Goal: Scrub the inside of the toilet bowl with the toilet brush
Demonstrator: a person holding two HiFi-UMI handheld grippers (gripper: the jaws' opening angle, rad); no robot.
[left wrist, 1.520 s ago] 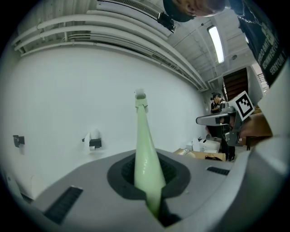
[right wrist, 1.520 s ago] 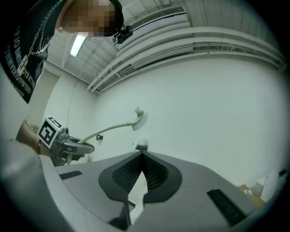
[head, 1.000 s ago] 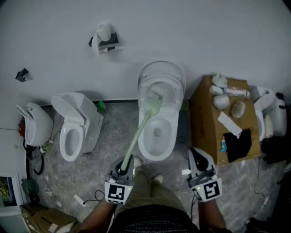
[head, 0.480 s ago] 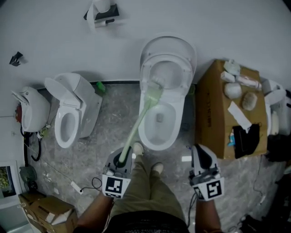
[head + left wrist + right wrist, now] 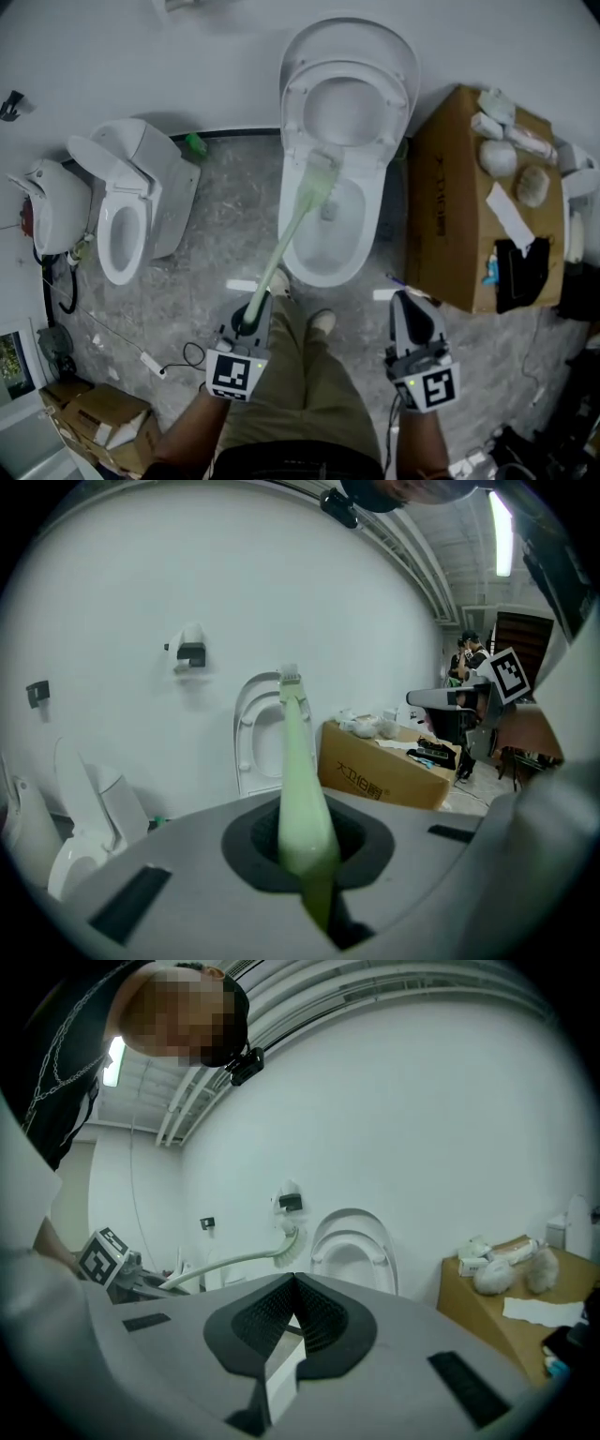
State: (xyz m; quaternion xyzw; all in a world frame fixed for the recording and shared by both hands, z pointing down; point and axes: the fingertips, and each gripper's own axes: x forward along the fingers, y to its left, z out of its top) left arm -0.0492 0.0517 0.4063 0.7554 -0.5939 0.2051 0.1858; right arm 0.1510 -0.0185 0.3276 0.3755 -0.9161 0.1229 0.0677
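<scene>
Straight ahead of the left gripper (image 5: 251,323), whose jaws clamp its handle, the pale green plastic toilet brush (image 5: 286,239) extends over the white ceramic toilet bowl (image 5: 373,234). The right gripper (image 5: 411,314) is closed and empty.

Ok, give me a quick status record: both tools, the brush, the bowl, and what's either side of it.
left tool: shut on the toilet brush handle
right tool: shut, nothing between its jaws, held back from the toilet
toilet brush: slants from the left tool toward the bowl
brush head: over the bowl's rear left; contact unclear
toilet bowl: open
cardboard box: right of the toilet, small items on top
second toilet: to the left
</scene>
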